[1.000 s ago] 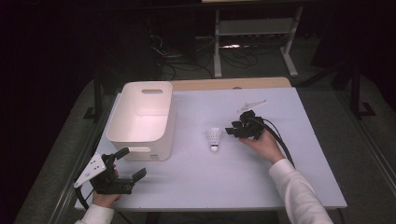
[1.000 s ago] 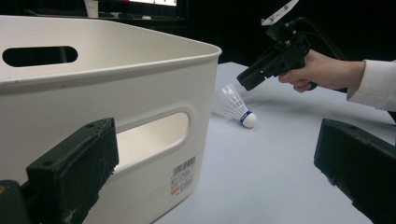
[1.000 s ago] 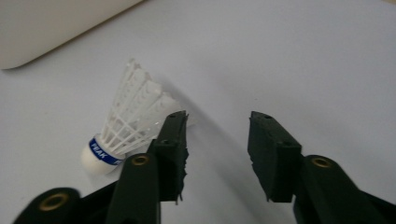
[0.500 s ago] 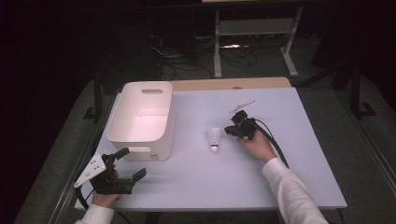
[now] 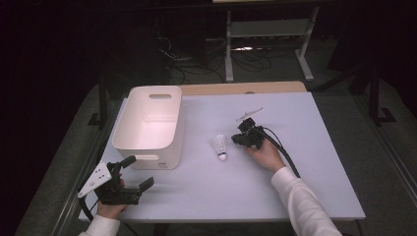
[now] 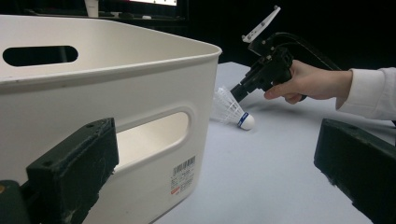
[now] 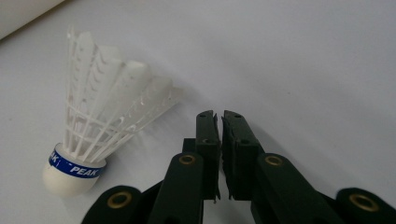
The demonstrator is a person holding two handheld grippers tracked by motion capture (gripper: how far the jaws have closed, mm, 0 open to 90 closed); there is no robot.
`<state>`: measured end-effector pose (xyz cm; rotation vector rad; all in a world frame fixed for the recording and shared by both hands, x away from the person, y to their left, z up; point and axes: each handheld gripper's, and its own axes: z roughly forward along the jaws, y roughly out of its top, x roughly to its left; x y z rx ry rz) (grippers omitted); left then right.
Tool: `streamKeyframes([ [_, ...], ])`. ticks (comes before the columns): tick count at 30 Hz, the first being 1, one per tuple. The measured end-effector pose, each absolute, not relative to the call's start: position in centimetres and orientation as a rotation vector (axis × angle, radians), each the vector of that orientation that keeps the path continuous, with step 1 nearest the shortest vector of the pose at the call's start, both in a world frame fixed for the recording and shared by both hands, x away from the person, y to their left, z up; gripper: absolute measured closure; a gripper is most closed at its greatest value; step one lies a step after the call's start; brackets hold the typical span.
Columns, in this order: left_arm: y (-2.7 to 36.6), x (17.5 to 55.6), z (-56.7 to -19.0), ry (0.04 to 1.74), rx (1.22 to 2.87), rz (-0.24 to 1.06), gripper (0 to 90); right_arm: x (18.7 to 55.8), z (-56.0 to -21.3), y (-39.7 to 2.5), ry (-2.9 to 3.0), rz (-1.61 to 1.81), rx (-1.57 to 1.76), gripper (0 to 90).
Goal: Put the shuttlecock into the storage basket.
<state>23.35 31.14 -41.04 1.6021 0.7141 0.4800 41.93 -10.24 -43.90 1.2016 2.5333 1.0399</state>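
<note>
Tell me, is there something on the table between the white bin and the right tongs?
Yes: a shuttlecock lies on its side between the white bin and the right tongs, best seen in the high view. The table around it is bare.

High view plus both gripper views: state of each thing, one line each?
shuttlecock: lying on its side on the table, free, beside the right claw
bin: upright, empty
right claw: shut, holding nothing, beside the shuttlecock's skirt
left claw: open, empty, near the bin's front corner
table: bears bin and shuttlecock
</note>
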Motion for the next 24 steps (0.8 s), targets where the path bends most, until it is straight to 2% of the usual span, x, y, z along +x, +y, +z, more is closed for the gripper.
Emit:
streamKeyframes([
  [24,31.1,23.3,-41.0,0.714,1.602,0.478,0.0,41.3,-43.7,-7.1,2.603,1.09,1.11,83.3],
])
